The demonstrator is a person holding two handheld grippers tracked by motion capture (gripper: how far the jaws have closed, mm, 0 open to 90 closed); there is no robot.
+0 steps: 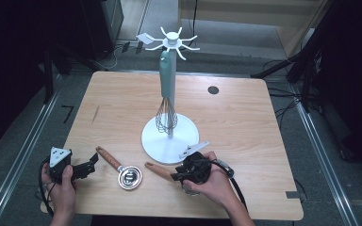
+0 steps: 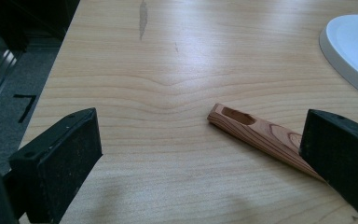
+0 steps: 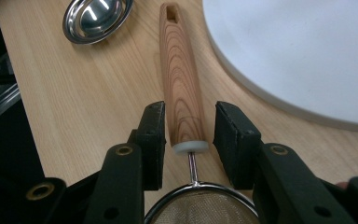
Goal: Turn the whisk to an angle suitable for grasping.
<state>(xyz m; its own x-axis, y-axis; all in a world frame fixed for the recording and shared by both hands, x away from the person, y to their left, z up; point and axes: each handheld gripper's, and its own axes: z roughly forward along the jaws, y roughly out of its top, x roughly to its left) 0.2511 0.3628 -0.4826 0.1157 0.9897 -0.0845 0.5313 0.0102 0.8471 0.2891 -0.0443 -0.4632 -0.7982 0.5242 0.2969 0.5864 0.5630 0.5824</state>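
Your left tongs (image 1: 90,164) rest low at the worktop's (image 1: 245,122) near left corner, with their jaws spread wide and nothing between them. In the left gripper view, the wooden handle of the ladle (image 2: 265,137) lies flat on the wood and runs up to the inner face of one jaw; you cannot tell there whether they touch. From the high view, the ladle (image 1: 121,168) lies just right of those tongs, its steel bowl toward you. Behind it stands the white rack (image 1: 170,99), its round base on the worktop, with a whisk (image 1: 166,96) hanging down beside the pole from one of the hooks at the top. Your right tongs (image 1: 181,174) sit just in front of that base, over the strainer (image 3: 182,88). In the right gripper view, the jaws straddle the strainer's wooden handle near its white collar, with a thin gap on each side, so the pads do not press it. The strainer lies flat, its mesh bowl beneath the tongs.
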